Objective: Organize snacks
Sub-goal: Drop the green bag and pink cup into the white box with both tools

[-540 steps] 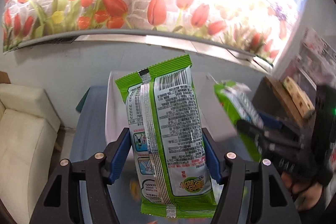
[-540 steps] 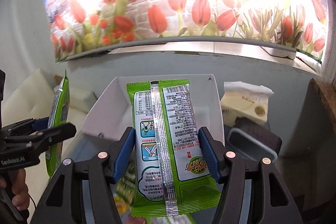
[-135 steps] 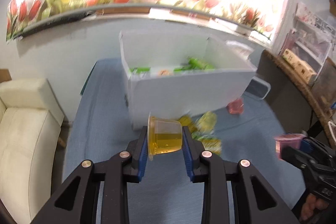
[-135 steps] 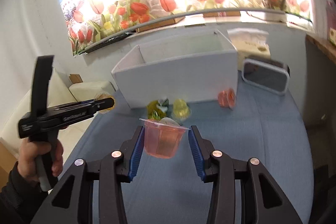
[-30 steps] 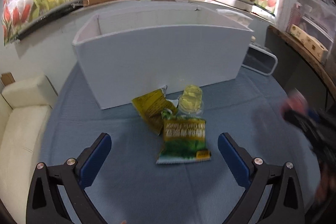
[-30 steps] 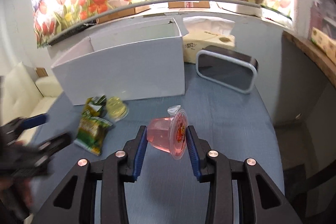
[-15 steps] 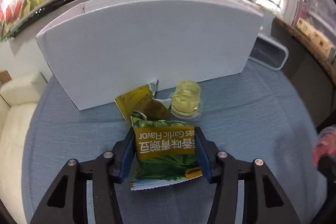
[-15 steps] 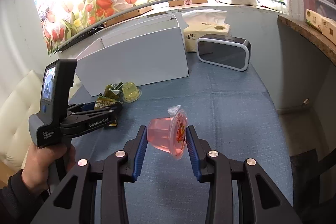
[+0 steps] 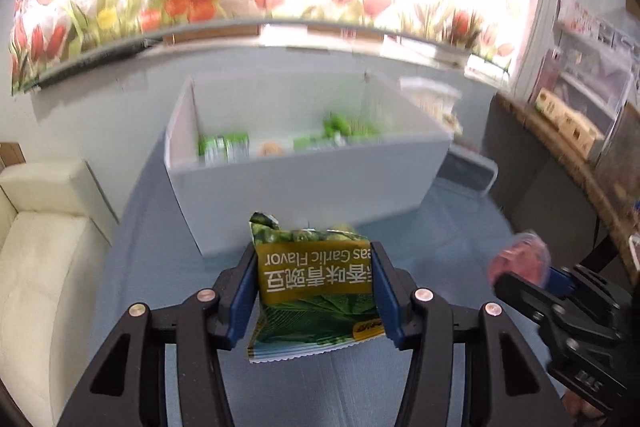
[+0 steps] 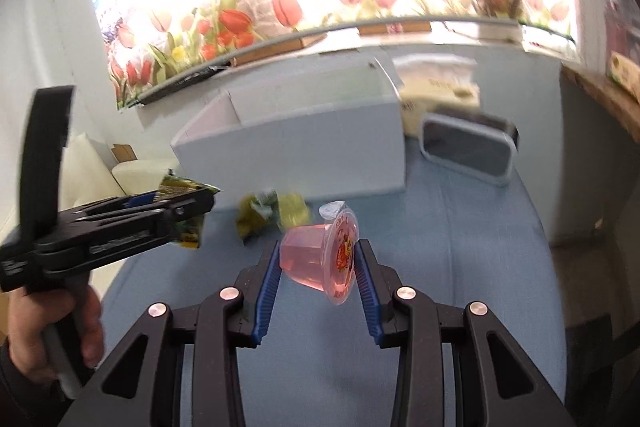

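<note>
Because the green pea snack bag (image 9: 314,289) is a light, air-puffed foil pouch, it looks soft and crushable, and the left tongs (image 9: 314,291) hold it by its two side edges with the blue pads pressing in at mid-height. Its printed face is upside down, and its serrated lower seam hangs free below the pads. Foil like this is probably slippery, so a grip across the flat sides near the middle seems the safest place; a harder squeeze could burst it.

The pink jelly cup (image 10: 318,257) sits between the pads of the right tongs (image 10: 318,269), lying on its side with the foil lid (image 10: 344,261) facing right. The cup is likely stiffer and heavier for its size, with smooth tapered walls that could slide out toward the narrow end. The wide rim beside the right pad should help stop that.

Ahead of both tongs, beyond the lifted bag, stands the white box (image 9: 304,183) on the blue worktop (image 10: 460,247). Green packets (image 9: 224,147) are blurred but visible inside it. Between the right tongs and the box, a crumpled yellow-green packet (image 10: 256,215) and a yellow jelly cup (image 10: 296,213) lie on the worktop, close together, though blur hides whether they touch. To the right of the box a dark grey-rimmed container (image 10: 468,149) rests, with a tissue pack (image 10: 438,87) behind it.
</note>
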`<state>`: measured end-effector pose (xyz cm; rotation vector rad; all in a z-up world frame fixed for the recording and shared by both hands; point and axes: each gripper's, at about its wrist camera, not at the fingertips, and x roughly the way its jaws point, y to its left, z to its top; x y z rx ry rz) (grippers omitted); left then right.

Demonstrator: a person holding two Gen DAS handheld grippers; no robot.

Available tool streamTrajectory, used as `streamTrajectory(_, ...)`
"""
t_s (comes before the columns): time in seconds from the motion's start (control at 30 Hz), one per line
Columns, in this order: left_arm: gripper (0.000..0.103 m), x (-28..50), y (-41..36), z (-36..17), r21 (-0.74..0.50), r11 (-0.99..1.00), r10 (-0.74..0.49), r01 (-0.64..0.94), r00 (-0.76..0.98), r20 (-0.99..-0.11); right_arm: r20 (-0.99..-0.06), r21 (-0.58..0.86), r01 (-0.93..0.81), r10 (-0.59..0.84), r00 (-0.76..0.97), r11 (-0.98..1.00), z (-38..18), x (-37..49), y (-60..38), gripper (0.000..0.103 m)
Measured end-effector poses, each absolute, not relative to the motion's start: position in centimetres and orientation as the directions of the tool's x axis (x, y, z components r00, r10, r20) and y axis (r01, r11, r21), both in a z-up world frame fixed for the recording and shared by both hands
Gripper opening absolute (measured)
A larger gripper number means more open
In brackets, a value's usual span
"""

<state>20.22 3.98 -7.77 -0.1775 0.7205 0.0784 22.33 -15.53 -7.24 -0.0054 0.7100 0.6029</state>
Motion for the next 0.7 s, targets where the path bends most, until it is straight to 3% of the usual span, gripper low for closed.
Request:
streamTrajectory(0.33, 0.057, 26.4, 8.7, -1.9, -0.149, 0.978, 0.03, -0.144, 0.81, -0.586, -0.552, 0.178, -0.572, 0.563, 0.615, 0.801, -1.7, 30.9, -9.6, 0.04)
streamTrajectory(0.7, 0.058, 34.9, 12.2, -3.4, -0.066, 0.983, 0.091, -0.172, 0.764, -0.639, -0.644, 0.146, -0.575, 0.519, 0.562, 0.805, -3.8, 41.0, -5.0, 0.04)
